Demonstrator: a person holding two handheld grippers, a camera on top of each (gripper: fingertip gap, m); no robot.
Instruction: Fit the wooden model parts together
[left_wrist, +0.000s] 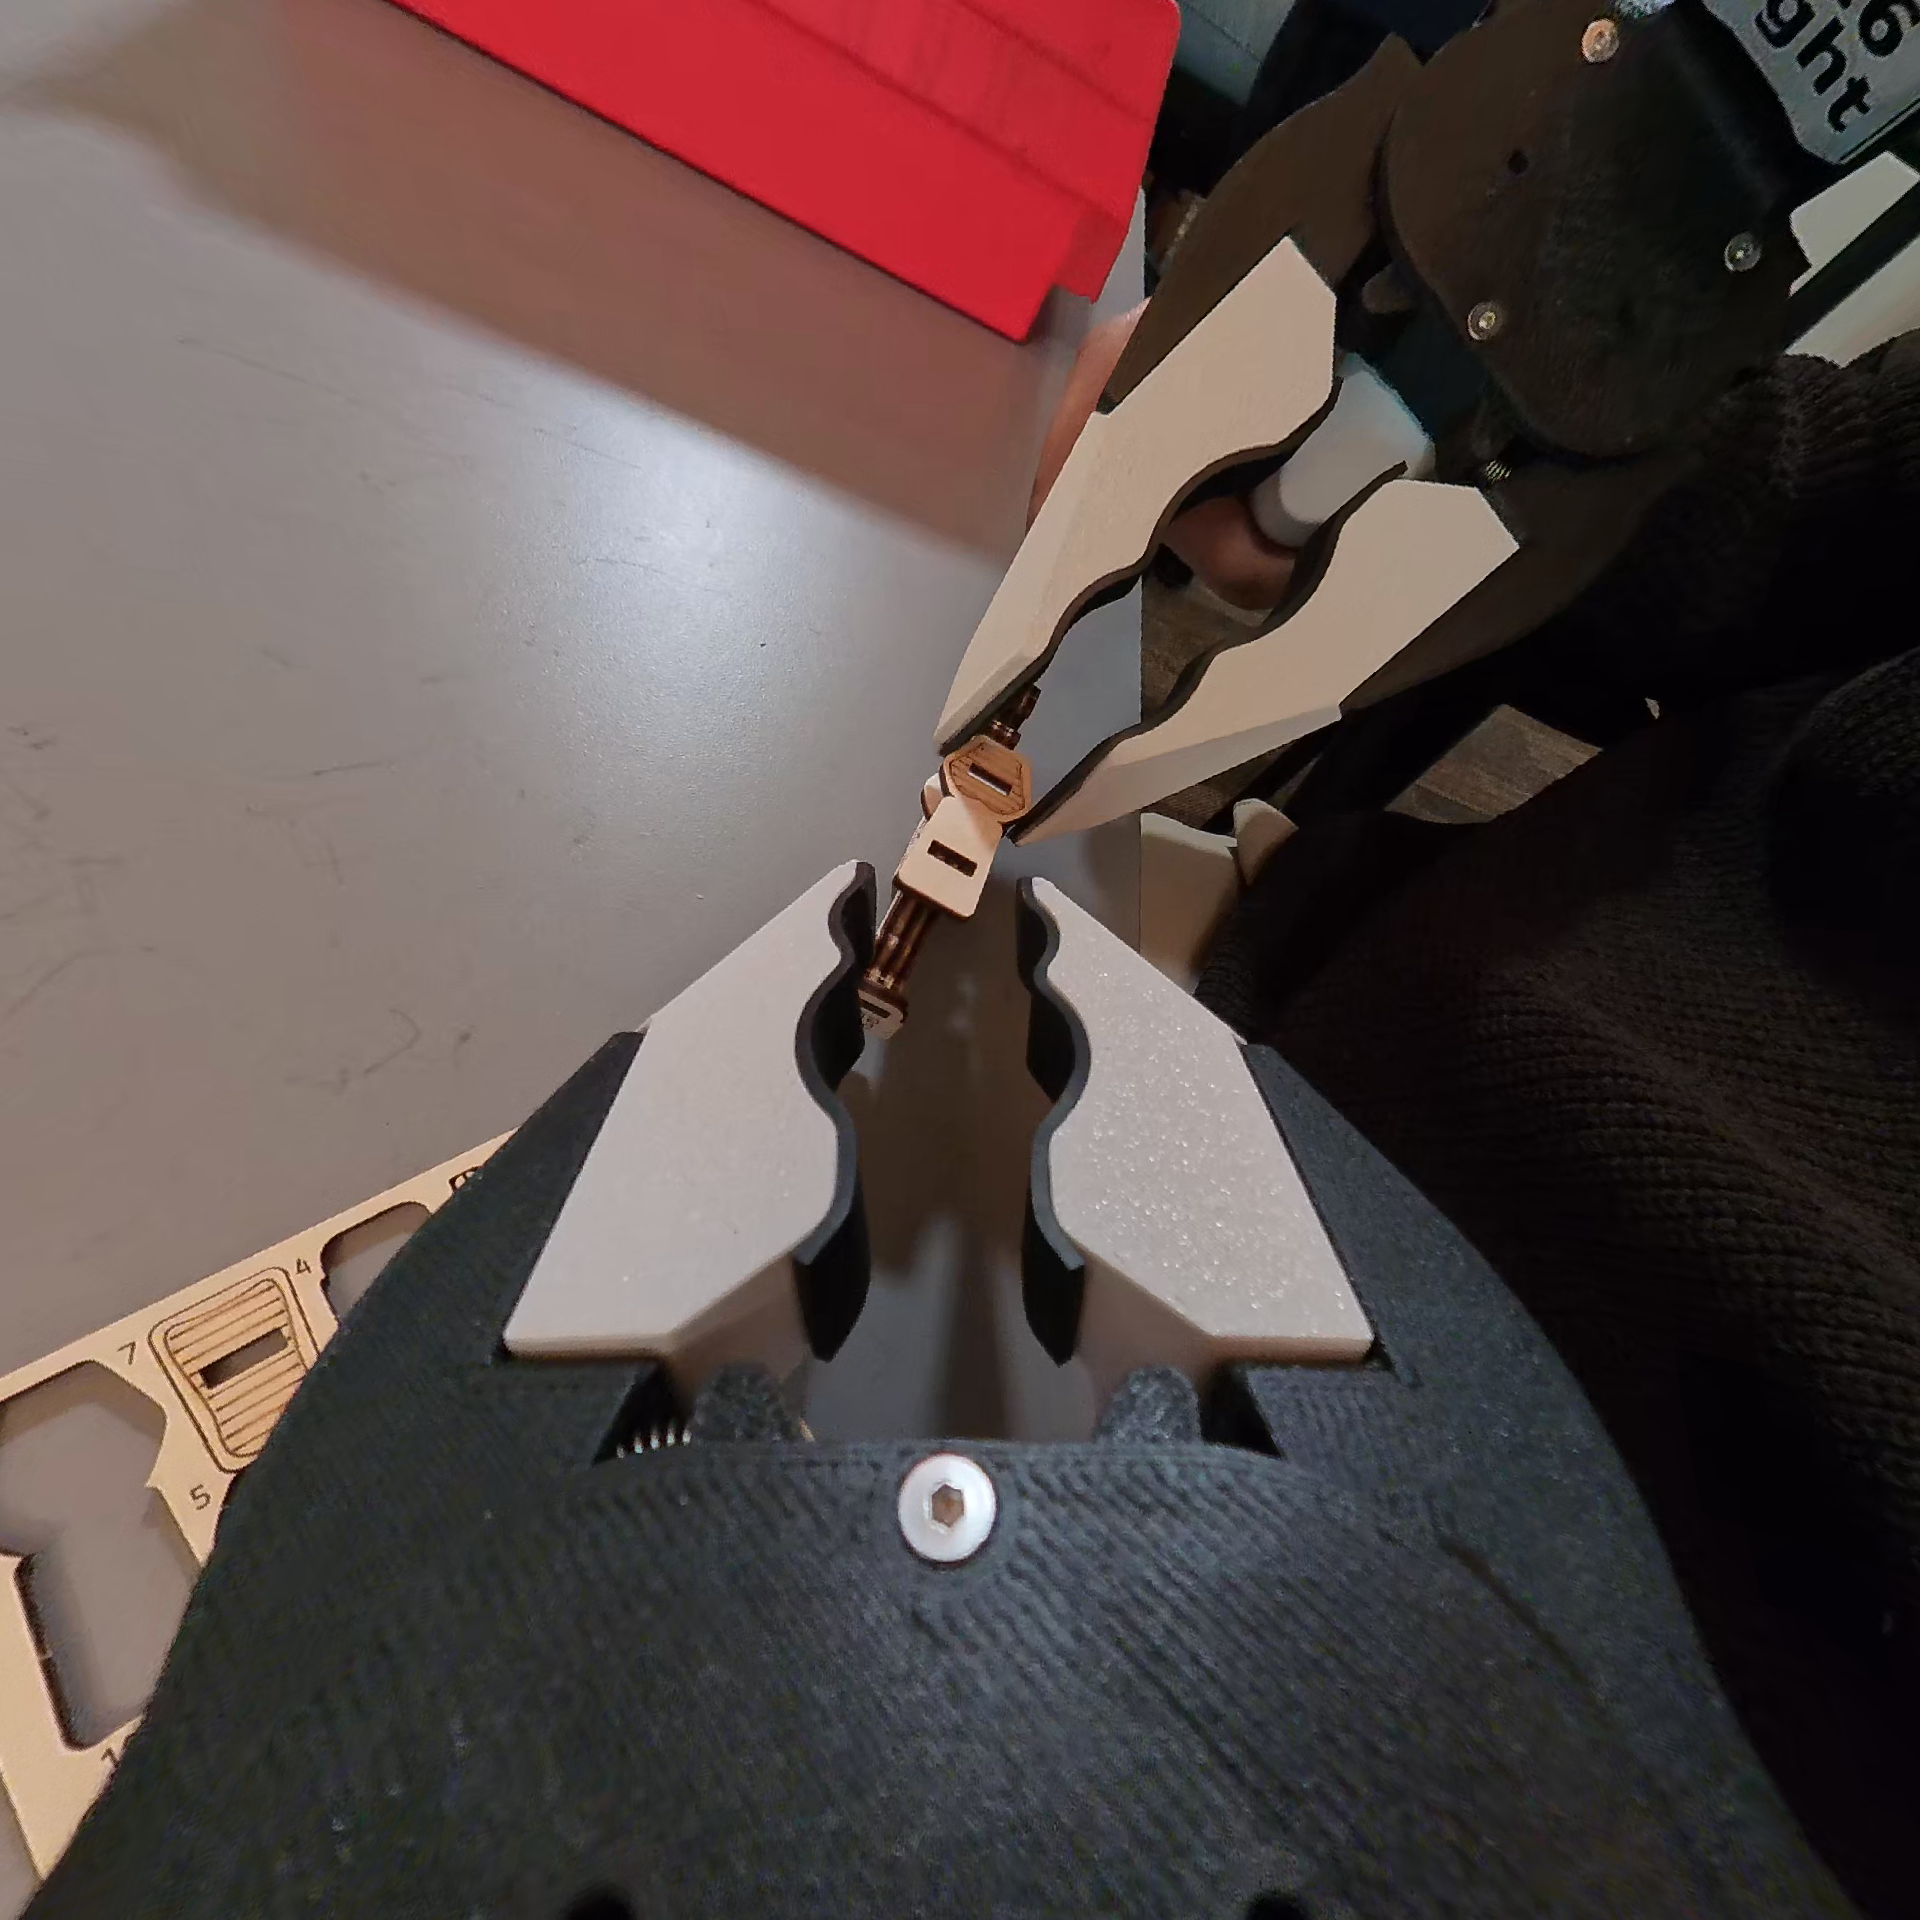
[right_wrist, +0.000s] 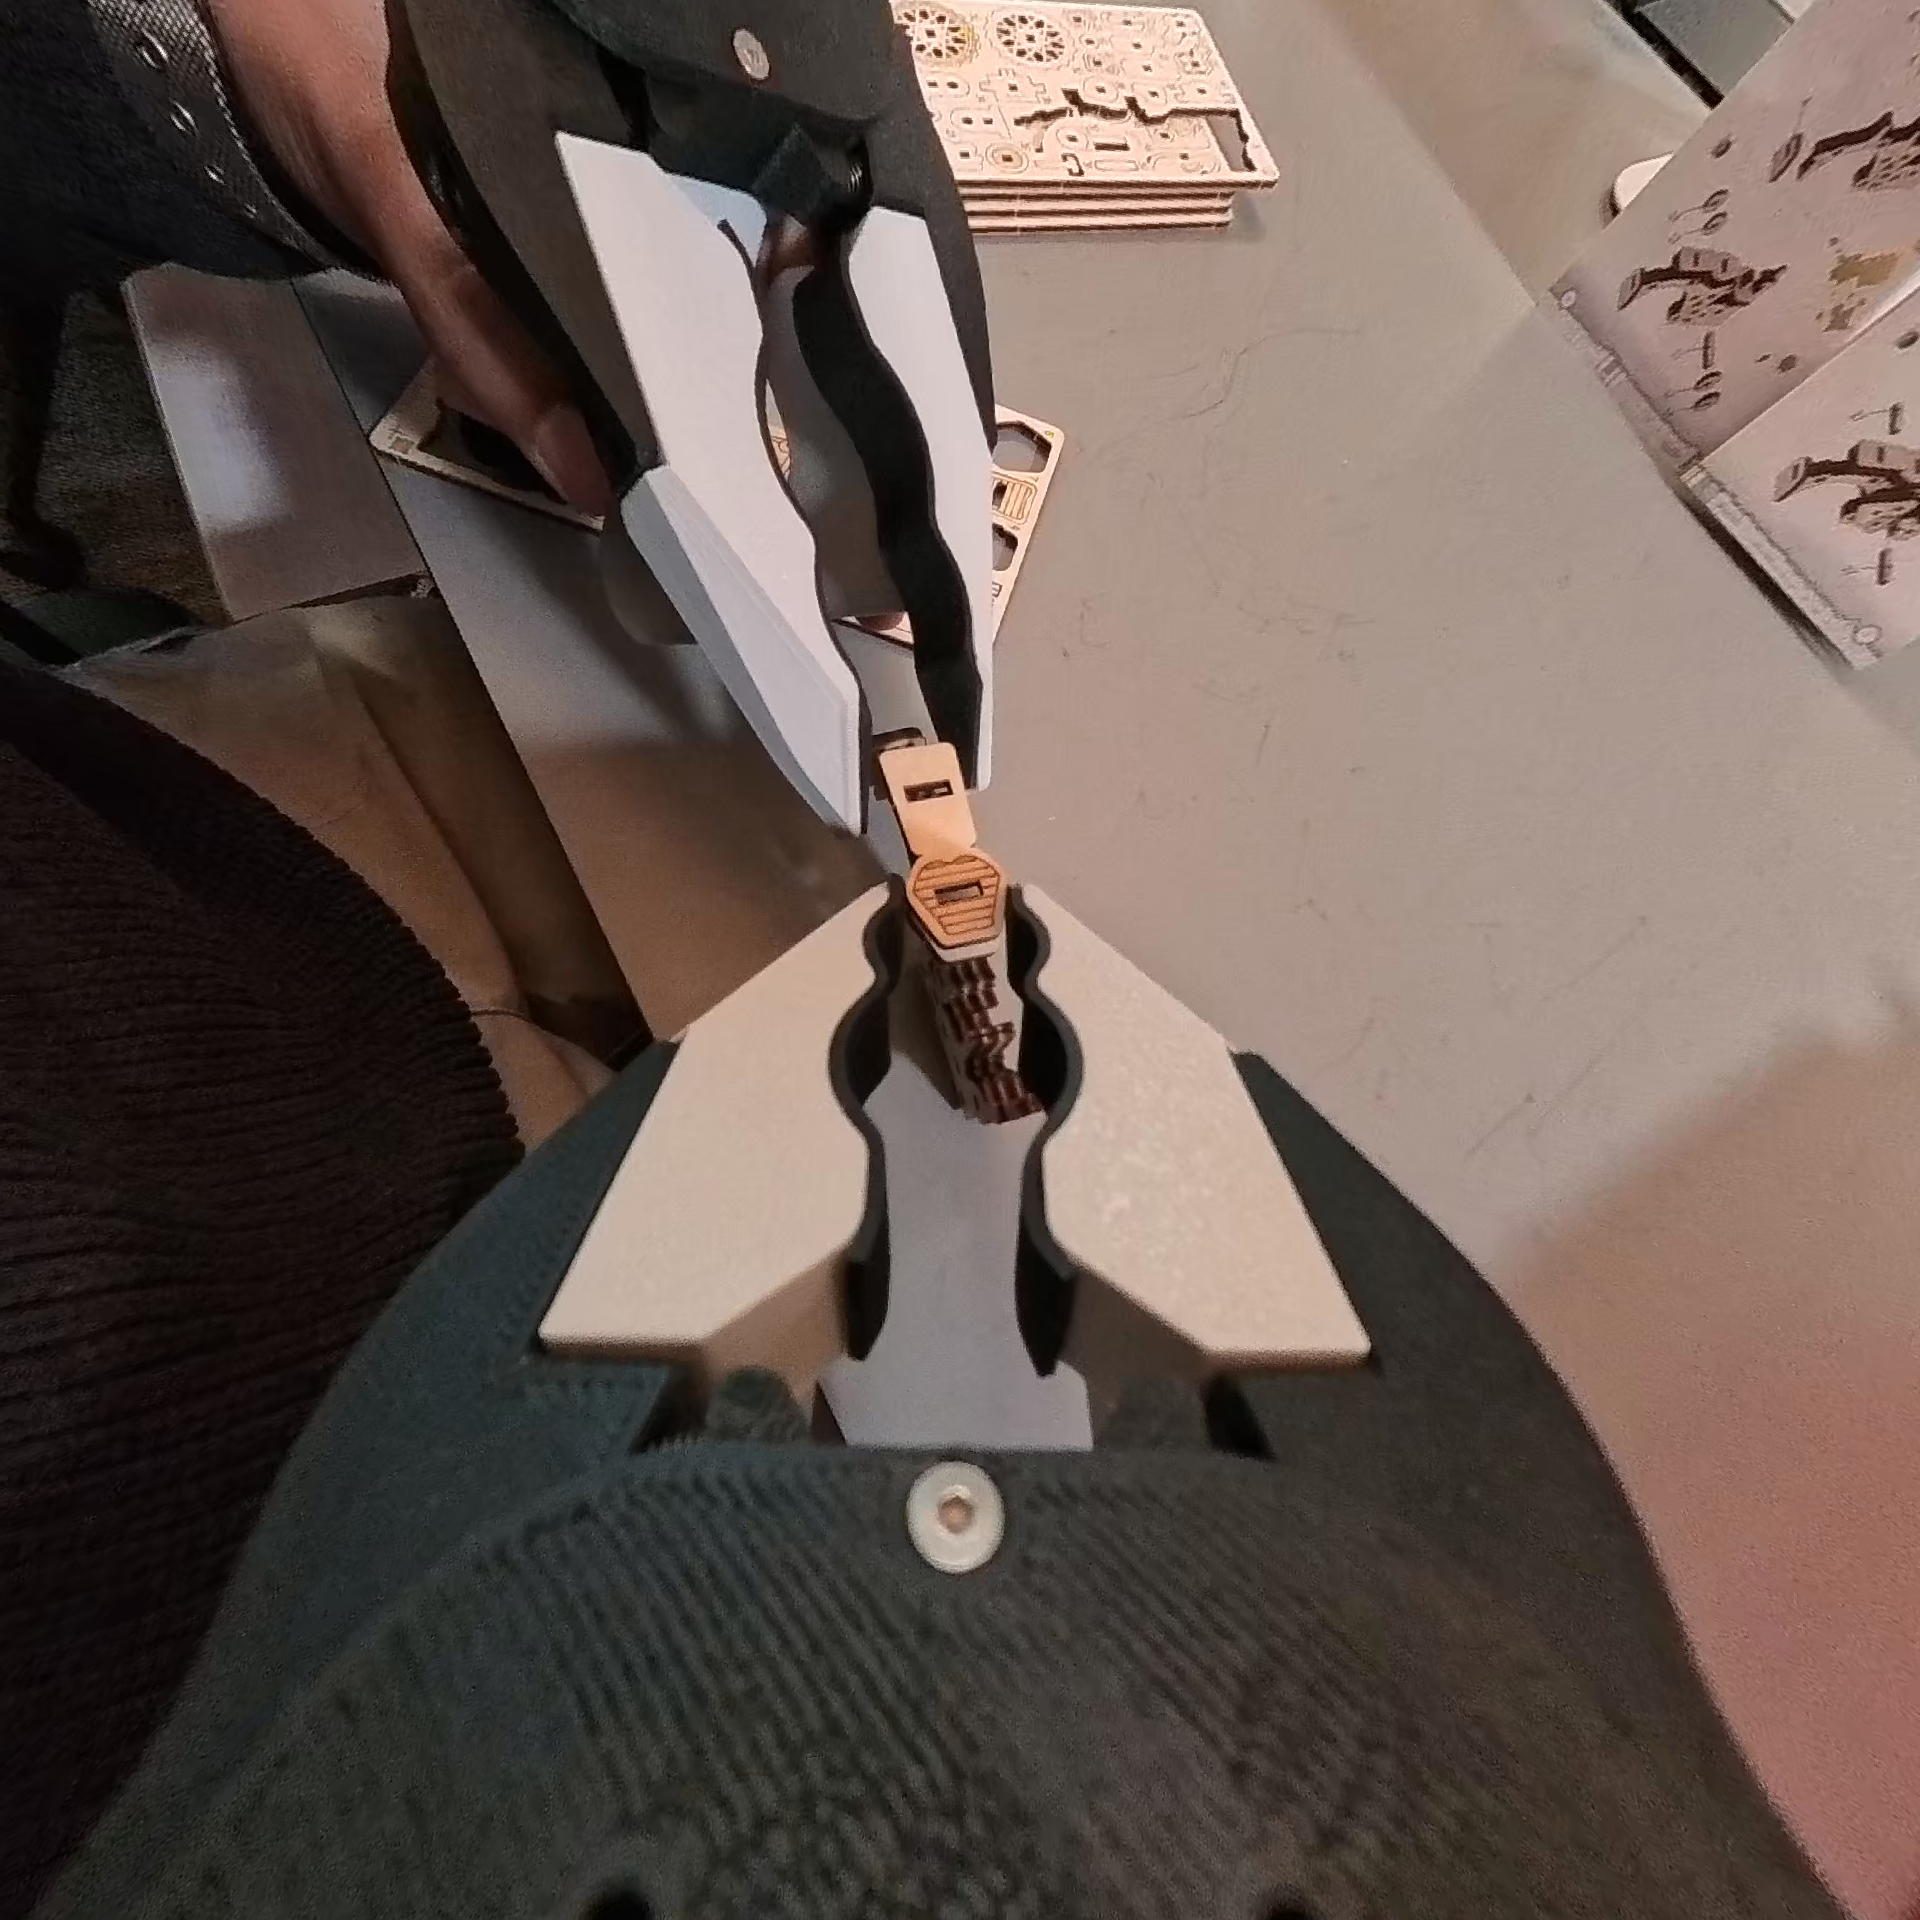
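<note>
Both grippers are meeting over the grey table (left_wrist: 416, 623), holding the wooden model (left_wrist: 961, 831) between them.

My left gripper (left_wrist: 945, 883) is standing with jaws apart, only its left finger touching the model's lower end; my right gripper (right_wrist: 951, 920) is clamping the layered end, its engraved cap (right_wrist: 954, 902) poking past the fingertips.

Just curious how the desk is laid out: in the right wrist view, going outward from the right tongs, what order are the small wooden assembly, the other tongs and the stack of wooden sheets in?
1. Small wooden assembly, at the tips.
2. Left tongs, just ahead.
3. Stack of wooden sheets, far end of table.
</note>
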